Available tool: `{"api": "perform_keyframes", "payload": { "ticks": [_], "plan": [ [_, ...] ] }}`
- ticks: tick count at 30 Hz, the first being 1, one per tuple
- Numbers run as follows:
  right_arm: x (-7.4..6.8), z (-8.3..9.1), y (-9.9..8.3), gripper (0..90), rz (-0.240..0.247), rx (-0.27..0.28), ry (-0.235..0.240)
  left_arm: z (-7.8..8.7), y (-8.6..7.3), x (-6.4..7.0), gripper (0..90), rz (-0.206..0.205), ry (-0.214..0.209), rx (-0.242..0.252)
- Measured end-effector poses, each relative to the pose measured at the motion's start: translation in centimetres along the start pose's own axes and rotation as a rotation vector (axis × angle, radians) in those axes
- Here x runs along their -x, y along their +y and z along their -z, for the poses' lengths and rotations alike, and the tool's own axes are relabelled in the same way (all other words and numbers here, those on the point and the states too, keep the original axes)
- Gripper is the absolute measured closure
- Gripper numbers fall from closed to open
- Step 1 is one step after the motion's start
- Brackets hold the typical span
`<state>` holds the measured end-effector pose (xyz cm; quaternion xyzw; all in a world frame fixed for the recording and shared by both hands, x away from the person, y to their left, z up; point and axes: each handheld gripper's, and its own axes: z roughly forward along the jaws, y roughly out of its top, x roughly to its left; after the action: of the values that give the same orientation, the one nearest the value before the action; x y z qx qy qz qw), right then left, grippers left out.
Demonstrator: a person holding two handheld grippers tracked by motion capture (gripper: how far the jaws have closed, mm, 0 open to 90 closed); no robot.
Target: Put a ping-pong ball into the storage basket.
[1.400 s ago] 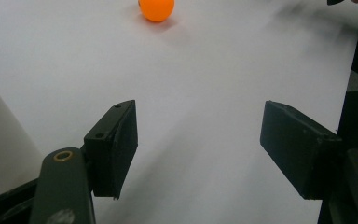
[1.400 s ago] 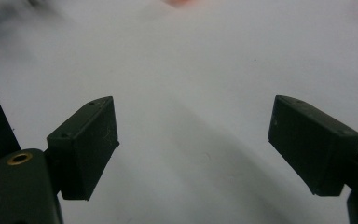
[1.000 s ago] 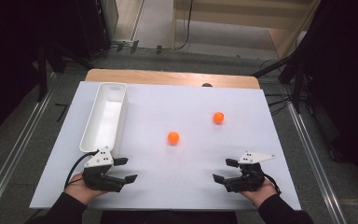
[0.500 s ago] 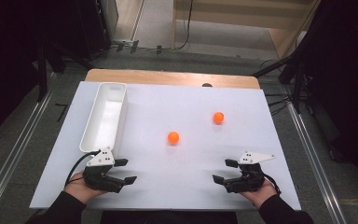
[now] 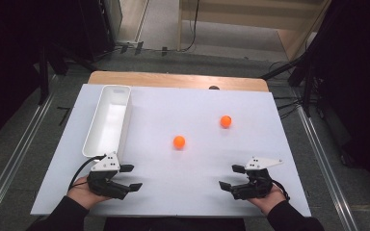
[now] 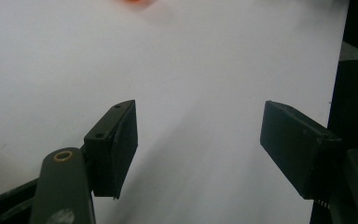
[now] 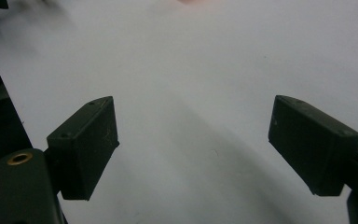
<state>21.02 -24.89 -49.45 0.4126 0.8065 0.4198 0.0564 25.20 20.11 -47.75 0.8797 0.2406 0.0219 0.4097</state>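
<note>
Both my grippers, L (image 5: 130,177) & R (image 5: 232,176), gape wide, empty; nearer orange ball (image 5: 178,141) lies far of them, between; 2nd ball (image 5: 226,121) farther right.

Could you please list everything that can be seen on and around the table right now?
Balls: two, orange, lying apart on the sheet; one near the middle, one farther off and to the right.
Bin: one, white, long and narrow, open-topped, on the left part of the sheet, nothing seen inside.
Sheet: one, white, covering most of the table.
Table: one, wooden, its far edge showing beyond the sheet.
Left claw: one, black, jaws apart, holding nothing, near front left edge, in the left hand.
Right claw: one, black, jaws apart, holding nothing, near front right edge, in the right hand.
</note>
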Motion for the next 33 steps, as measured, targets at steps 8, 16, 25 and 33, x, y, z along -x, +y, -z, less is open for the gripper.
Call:
{"api": "perform_keyframes", "payload": {
  "ticks": [8,16,25,33],
  "plan": [
    [0.0,-0.1,0.0,14.3,0.006,-0.008,-0.001,0.0,0.0,0.0,28.3,-0.001,-0.002,-0.006],
    [-0.1,-0.2,0.0,14.3,0.004,-0.019,0.005,-0.5,0.5,0.4,28.4,-0.021,-0.037,-0.014],
    [0.0,-0.3,0.0,14.3,0.007,-0.027,0.008,-1.0,2.0,1.0,28.4,0.002,-0.040,-0.031],
    [0.0,-0.3,-0.1,14.3,0.003,-0.033,0.004,-1.2,2.8,1.4,28.4,0.018,-0.041,0.026]
  ]
}}
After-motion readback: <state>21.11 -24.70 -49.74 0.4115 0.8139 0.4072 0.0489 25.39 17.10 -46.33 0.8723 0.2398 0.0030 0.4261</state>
